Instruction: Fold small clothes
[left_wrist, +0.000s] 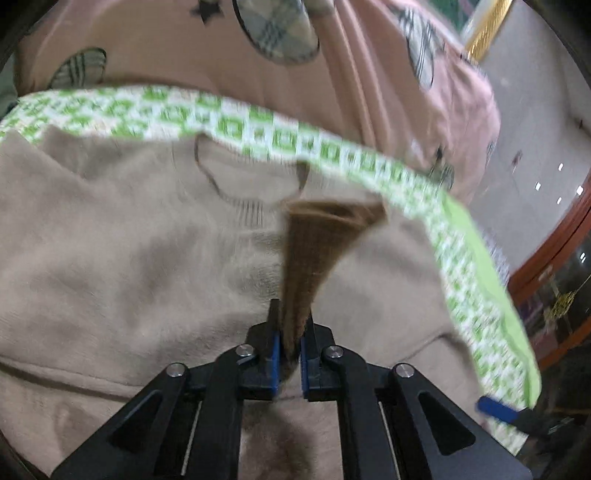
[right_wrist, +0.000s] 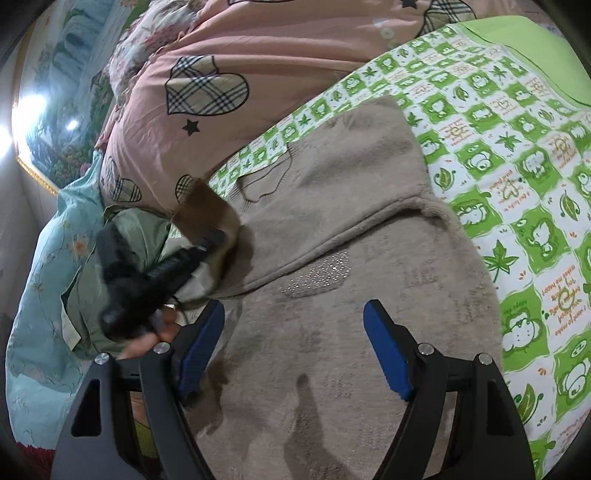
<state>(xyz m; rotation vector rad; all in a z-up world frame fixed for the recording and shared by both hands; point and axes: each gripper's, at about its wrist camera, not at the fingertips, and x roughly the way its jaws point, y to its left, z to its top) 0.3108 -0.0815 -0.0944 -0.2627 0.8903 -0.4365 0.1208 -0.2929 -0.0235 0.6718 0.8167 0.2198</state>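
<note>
The left gripper (left_wrist: 290, 325) is clamped on a darker brown ribbed cuff (left_wrist: 314, 240), which stretches up from between its blue pads (left_wrist: 274, 354) to a bunched end near the neckline. That cuff belongs to a beige sweater (left_wrist: 110, 236) lying spread on a green-and-white checked sheet (left_wrist: 229, 122), neck opening toward a pink quilt (left_wrist: 332, 92) with plaid hearts. In the right wrist view, the left gripper (right_wrist: 207, 240) shows at the sweater's left edge, blurred, with the brown cuff (right_wrist: 207, 210) lifted above the fabric. Further right, the right gripper (right_wrist: 295, 321) hovers with its jaws spread wide over the sweater's (right_wrist: 332, 221) lower body, holding nothing. The checked sheet (right_wrist: 517, 166) fills the right side.
</note>
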